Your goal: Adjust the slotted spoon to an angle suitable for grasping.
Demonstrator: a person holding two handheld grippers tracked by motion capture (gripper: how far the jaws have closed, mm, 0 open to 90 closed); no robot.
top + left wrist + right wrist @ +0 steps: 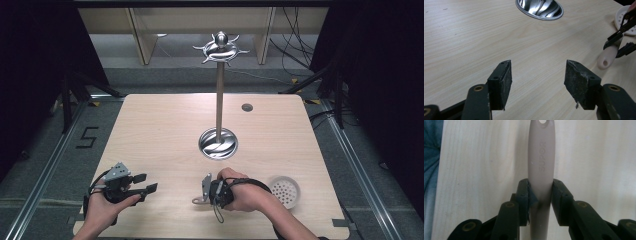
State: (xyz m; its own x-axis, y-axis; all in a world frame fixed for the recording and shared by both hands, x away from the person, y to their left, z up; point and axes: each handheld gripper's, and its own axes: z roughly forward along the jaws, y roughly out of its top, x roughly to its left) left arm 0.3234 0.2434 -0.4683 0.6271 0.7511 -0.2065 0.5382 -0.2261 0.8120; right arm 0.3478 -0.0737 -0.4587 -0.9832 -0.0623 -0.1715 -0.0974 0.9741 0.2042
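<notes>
Your right gripper (pixel 540 195) has its jaws pinched on the beige handle of the skimmer (pixel 541 165), which lies flat on the tabletop (pixel 160 130) near its front edge; the perforated white head (pixel 285 192) rests just right of your right hand (pixel 245 192). Your left gripper (pixel 537 80) hovers over bare wood at front left, jaws spread with nothing between them. The utensil stand (pixel 218 90) rises mid-table, well apart.
</notes>
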